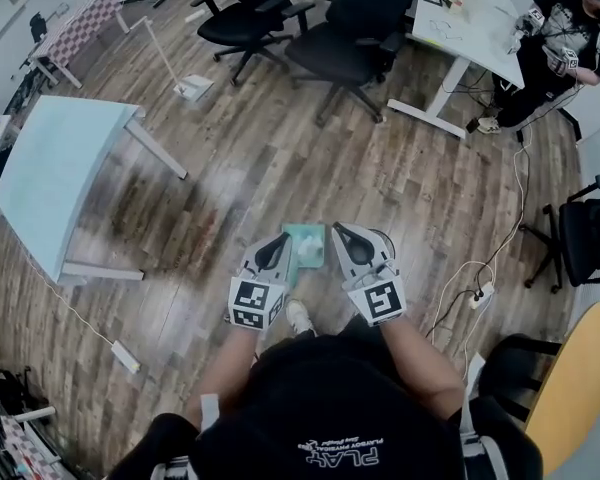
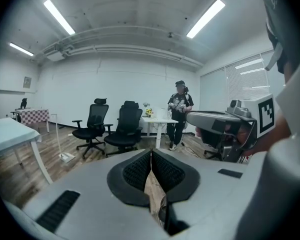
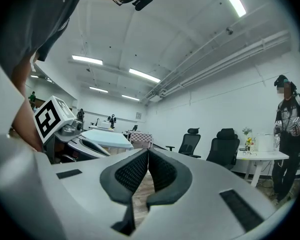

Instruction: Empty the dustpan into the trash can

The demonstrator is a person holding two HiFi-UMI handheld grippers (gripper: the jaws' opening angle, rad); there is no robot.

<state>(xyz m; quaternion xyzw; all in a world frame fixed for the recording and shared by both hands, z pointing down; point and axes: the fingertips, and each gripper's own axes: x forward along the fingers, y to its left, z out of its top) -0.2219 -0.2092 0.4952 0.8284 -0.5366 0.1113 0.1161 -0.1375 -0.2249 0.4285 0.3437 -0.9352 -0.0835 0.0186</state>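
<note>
left hand-held gripper (image 1: 277, 248): jaws pressed together with nothing between the pads; held out ahead of the body, tipped slightly downward.
right hand-held gripper (image 1: 347, 240): jaws also closed on nothing, pointing about level, just beside the left one.
pale green container (image 1: 305, 245): on the wooden floor (image 1: 230, 168), below and between the two sets of tips. From above we cannot tell whether it is the dustpan or the trash can. Neither gripper view shows it.
stage: we judge the emptying not begun, since nothing is carried.
step in hand: we read this as the approach to a pickup.
doing it well: spread the jaws before descending. Tilt a gripper toward the floor so its camera finds the container. Take a handle or rim squarely. Carry the pan level, and tip it only once it is over the can's mouth.
hazards: shoe (image 1: 300, 318) directly beneath the grippers; power strip (image 1: 481, 295) on the floor out beyond the right one.
</note>
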